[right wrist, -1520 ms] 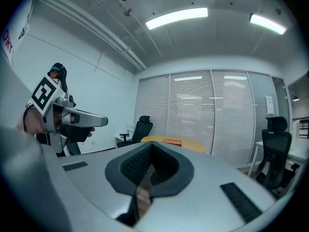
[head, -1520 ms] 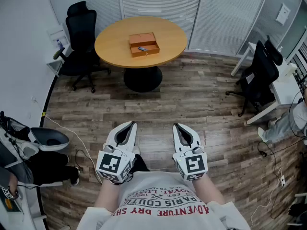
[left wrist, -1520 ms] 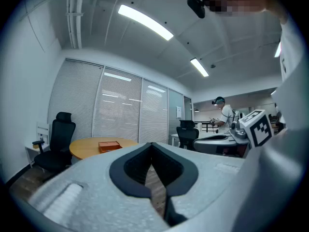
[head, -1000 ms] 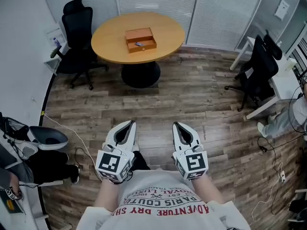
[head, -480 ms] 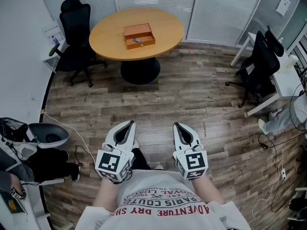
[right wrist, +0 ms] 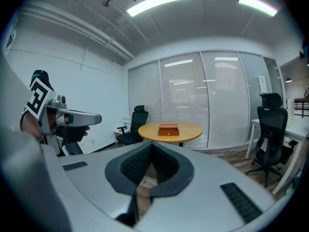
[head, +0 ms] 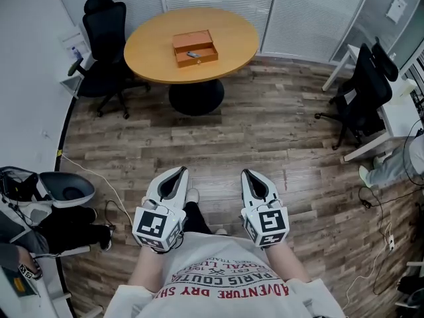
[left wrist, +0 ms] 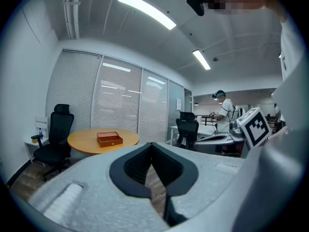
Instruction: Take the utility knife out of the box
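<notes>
Both closed, left gripper (head: 181, 171) and right gripper (head: 246, 173) hover well apart from box (head: 195, 48).

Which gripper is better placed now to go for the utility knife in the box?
Left, only slightly. Both the left gripper and right gripper are shut, empty and far from the table; the box lies nearer the left gripper's side.

1. We see an evenly bright room, lit by ceiling light strips (left wrist: 147, 11) that glare white in both gripper views.
2. A pale sheen lies near the far edge of the round table (head: 218, 45), and shadows are soft.
3. Both gripper views bend strongly and go black at the corners.
4. The left gripper (left wrist: 151, 145) and right gripper (right wrist: 151, 144), close to the lens, look soft.
</notes>
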A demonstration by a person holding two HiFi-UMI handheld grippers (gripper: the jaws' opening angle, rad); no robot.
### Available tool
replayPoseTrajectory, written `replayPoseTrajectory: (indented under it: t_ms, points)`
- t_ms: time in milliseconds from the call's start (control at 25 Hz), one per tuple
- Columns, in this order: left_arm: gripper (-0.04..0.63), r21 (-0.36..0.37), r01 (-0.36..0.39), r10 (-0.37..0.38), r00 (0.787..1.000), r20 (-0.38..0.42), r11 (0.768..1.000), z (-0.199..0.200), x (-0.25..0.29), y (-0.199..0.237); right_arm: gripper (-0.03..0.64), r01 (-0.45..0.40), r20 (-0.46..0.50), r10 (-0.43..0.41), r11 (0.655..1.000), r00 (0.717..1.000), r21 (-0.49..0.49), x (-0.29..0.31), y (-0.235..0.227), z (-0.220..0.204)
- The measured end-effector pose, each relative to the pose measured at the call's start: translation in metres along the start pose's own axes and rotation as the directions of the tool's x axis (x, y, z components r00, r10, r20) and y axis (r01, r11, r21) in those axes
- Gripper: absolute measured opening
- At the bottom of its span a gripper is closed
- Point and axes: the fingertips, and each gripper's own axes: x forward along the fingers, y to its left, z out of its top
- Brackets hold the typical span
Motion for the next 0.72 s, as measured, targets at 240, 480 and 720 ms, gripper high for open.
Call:
replayPoseTrajectory:
  t_ms: [240,480,720]
  points:
    - [-0.005,-0.022,0.025,-0.025,1.0,-0.013,0.999,0.0,0.029,0.026,0.006,0.007,-0.04,-0.006,1.0,0.999,0.018,0.034,-0.004,-0.001]
    - [-0.005,-0.039,0.046,-0.047,0.999,-0.026,0.998,0.002,0.067,0.069,0.006,0.026,-0.063,-0.024,0.999,0.998,0.025,0.087,-0.011,0.007]
    - [-0.005,-0.033,0.059,-0.059,0.998,-0.009,0.998,0.018,0.098,0.126,0.006,0.04,-0.072,-0.037,0.999,0.997,0.037,0.146,-0.009,0.026]
